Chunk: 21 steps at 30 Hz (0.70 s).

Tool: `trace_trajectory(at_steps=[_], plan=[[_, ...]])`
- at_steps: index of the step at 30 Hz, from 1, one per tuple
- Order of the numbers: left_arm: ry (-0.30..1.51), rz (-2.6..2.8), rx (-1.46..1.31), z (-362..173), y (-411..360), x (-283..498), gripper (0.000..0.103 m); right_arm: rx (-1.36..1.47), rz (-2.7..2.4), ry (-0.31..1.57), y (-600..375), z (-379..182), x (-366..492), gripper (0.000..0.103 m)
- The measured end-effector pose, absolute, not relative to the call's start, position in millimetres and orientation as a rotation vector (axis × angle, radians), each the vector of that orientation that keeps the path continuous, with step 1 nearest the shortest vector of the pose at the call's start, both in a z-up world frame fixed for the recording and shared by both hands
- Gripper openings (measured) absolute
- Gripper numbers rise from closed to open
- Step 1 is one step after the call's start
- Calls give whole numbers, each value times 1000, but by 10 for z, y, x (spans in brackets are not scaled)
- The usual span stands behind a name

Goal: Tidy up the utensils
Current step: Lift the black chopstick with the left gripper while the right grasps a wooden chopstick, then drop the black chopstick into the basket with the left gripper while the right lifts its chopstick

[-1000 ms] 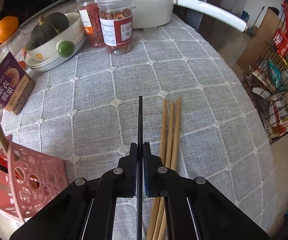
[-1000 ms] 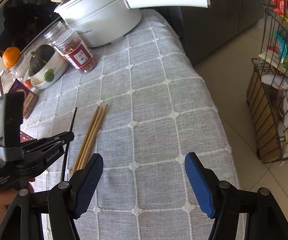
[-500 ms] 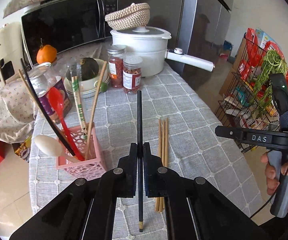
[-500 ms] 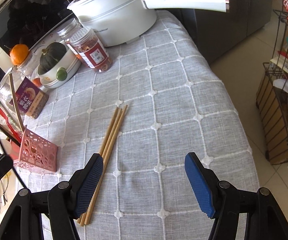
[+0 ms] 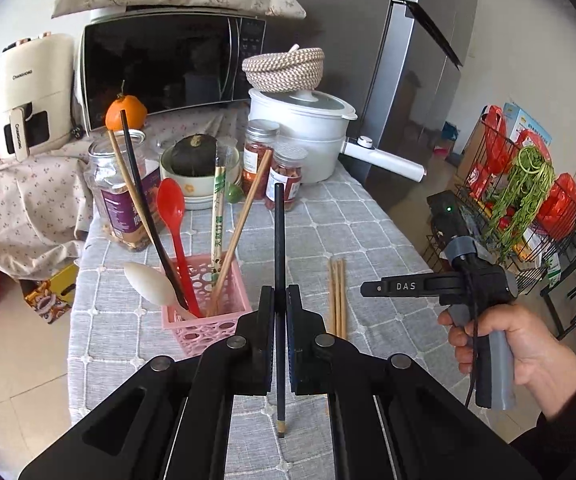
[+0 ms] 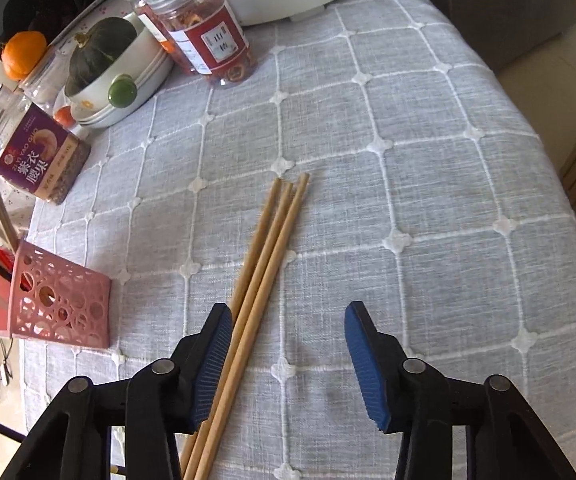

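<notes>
My left gripper (image 5: 279, 300) is shut on a black chopstick (image 5: 279, 240) and holds it lifted above the table, to the right of the pink utensil basket (image 5: 207, 320). The basket holds a red spoon (image 5: 171, 208), a white spoon, and several chopsticks. Three wooden chopsticks (image 5: 338, 296) lie side by side on the grey tablecloth. In the right wrist view they (image 6: 263, 256) run under my open right gripper (image 6: 288, 344), close to its left finger. The basket (image 6: 59, 304) stands to their left.
Two jars (image 6: 207, 40), a bowl with a dark squash (image 6: 103, 60), a purple-labelled jar (image 6: 35, 156) and a white pot (image 5: 300, 136) stand at the table's back. A microwave (image 5: 167, 68) is behind. A wire rack (image 5: 528, 200) stands off the right table edge.
My left gripper has lifted and pulled back with the black chopstick, bringing the basket into view. My right gripper has moved forward and down over the wooden chopsticks.
</notes>
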State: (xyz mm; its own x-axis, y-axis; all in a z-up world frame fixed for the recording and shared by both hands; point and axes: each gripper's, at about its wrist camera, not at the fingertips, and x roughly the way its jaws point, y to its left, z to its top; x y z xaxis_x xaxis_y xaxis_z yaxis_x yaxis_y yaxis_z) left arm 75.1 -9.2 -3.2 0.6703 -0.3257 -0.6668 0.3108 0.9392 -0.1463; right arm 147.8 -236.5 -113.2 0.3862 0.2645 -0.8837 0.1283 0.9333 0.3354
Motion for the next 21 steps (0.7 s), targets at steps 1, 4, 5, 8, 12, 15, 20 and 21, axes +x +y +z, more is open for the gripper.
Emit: trace_trajectory(at_steps=[1,4,5,8,12,15,20,21], plan=[[757,-362,-23,-30,-66,753,5,389,90,1187,-2348,-1175,1533,43],[755,-363,-36,-7,15,753,5,402,70,1207,-2321,-1298,1667,35],[751,-361,-41,4,39,747,5,404,62,1214,-2314,-1338,1708,33],[741,-356,-50,34,102,728,5,411,45,1232,-2286,-1454,1813,26],[745,-358,-54,27,149,717,5,426,33,1236,-2251,-1539,1903,22],[745,-357,-57,25,174,704,5,373,19,1231,-2175,-1531,1945,19],[741,-350,-63,36,217,680,5,225,-22,1269,-2048,-1538,1967,6],[740,-348,-63,41,230,677,5,215,-24,1267,-2037,-1537,1958,6]])
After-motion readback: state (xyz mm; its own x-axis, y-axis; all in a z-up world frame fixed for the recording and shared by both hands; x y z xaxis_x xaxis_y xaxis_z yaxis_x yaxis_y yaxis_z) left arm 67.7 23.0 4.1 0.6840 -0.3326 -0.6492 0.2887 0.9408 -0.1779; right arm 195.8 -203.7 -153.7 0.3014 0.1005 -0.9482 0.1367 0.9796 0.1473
